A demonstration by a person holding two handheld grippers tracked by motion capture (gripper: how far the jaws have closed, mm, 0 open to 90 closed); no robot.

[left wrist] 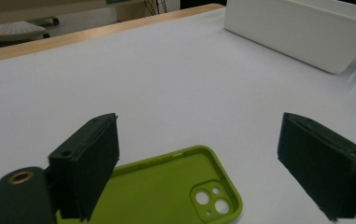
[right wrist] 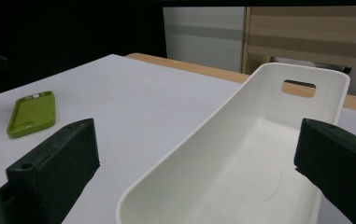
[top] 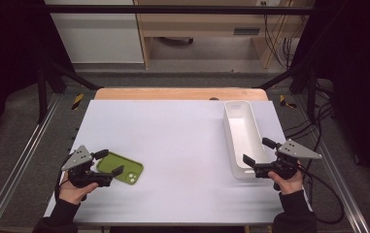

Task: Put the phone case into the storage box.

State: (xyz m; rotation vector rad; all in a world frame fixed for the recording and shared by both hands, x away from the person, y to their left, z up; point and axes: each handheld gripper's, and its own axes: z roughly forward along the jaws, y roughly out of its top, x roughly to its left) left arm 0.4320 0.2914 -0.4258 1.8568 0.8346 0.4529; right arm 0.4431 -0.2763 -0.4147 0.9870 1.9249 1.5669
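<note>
No legible text, label, brand, number or sign is found on any surface inspected. The lime-green soft phone case (left wrist: 166, 191) lying open side up bears no marking that can be read. The long white plastic bin (right wrist: 241, 154) is plain on its walls and inside. The white table top (top: 173, 141) carries no print. The yellow-and-black striped tape patches (top: 77, 101) beside the table are hazard markings without lettering.
</note>
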